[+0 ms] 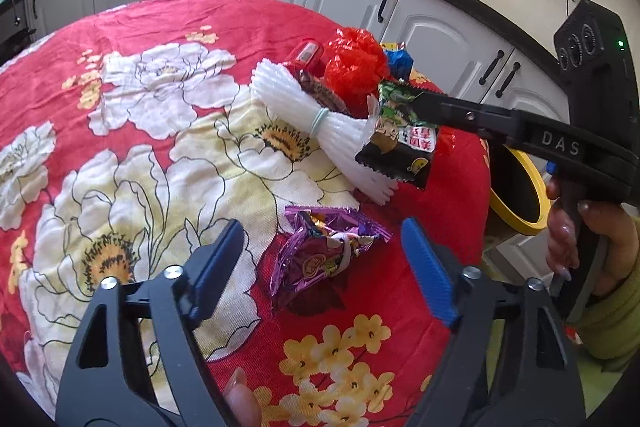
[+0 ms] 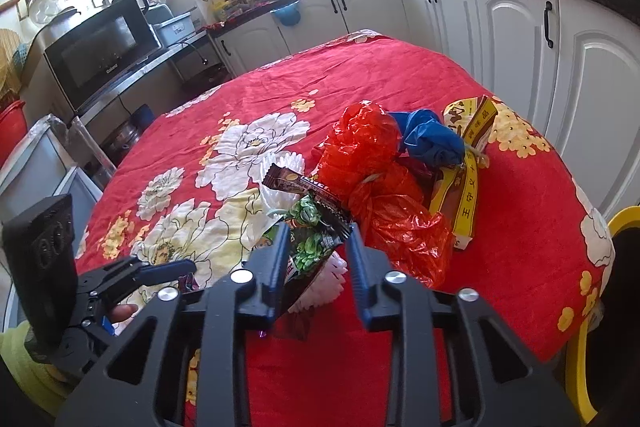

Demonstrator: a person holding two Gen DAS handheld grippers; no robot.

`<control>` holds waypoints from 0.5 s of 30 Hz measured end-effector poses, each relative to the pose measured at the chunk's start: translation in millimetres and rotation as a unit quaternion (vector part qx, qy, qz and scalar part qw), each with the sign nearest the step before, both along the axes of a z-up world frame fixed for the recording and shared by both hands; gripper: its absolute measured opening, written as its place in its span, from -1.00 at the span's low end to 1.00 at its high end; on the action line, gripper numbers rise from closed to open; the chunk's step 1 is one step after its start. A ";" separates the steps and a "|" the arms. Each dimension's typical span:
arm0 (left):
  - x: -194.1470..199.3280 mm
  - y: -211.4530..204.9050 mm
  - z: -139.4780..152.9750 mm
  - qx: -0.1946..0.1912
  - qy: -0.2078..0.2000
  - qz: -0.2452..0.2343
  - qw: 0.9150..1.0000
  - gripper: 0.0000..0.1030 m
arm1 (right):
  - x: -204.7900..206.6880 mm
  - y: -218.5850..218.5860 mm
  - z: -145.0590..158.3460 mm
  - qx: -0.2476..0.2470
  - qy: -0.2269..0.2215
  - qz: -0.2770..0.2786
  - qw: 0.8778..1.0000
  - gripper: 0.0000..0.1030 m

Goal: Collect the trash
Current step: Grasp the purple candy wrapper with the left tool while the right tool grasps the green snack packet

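Note:
A crumpled purple snack wrapper (image 1: pixel 326 253) lies on the red floral tablecloth (image 1: pixel 140 115). My left gripper (image 1: pixel 324 259) is open and straddles it, fingers on either side. My right gripper (image 2: pixel 318 249) is partly closed around a green and black snack packet (image 2: pixel 310 247), which hangs lifted above the table in the left wrist view (image 1: pixel 400 139). Whether the pads press it is unclear. Behind lie a white straw bundle (image 1: pixel 320 119), a red plastic bag (image 2: pixel 376 187), a blue bag (image 2: pixel 430 137), a brown wrapper (image 2: pixel 304 185) and a yellow box (image 2: pixel 466 187).
A yellow-rimmed bin (image 1: pixel 520 187) stands past the table's right edge; it also shows in the right wrist view (image 2: pixel 580 367). White cabinets (image 2: pixel 520 39) and a dark counter run behind. A microwave (image 2: pixel 100 55) stands at the left.

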State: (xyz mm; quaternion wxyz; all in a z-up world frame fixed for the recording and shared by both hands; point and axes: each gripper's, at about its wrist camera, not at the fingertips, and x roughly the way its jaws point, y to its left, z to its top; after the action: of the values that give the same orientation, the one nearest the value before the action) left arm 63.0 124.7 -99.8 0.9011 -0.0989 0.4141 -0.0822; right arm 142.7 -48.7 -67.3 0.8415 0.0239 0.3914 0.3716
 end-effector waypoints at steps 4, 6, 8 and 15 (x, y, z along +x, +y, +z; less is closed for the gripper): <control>0.3 -2.5 -3.3 -0.001 0.007 -0.008 1.000 0.15 | -1.4 -7.8 1.5 0.010 0.002 -0.003 1.000 -0.77; 0.2 -5.1 -4.3 0.001 0.009 -0.015 1.000 0.00 | -2.0 -11.6 2.1 0.014 0.002 -0.006 1.000 -0.79; 0.5 -8.1 -5.5 0.004 0.011 -0.020 1.000 -0.08 | -2.4 -14.1 2.6 0.017 0.002 -0.008 1.000 -0.79; 0.1 -14.9 -8.3 0.017 0.012 -0.031 0.999 -0.54 | -6.9 -23.2 6.6 0.030 0.001 -0.011 0.999 -0.82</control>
State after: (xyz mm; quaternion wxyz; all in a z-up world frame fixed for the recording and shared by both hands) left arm 63.0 109.7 -108.1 0.8948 -0.0717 0.4288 -0.1015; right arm 135.8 -71.9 -60.7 0.8439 0.0543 0.3807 0.3740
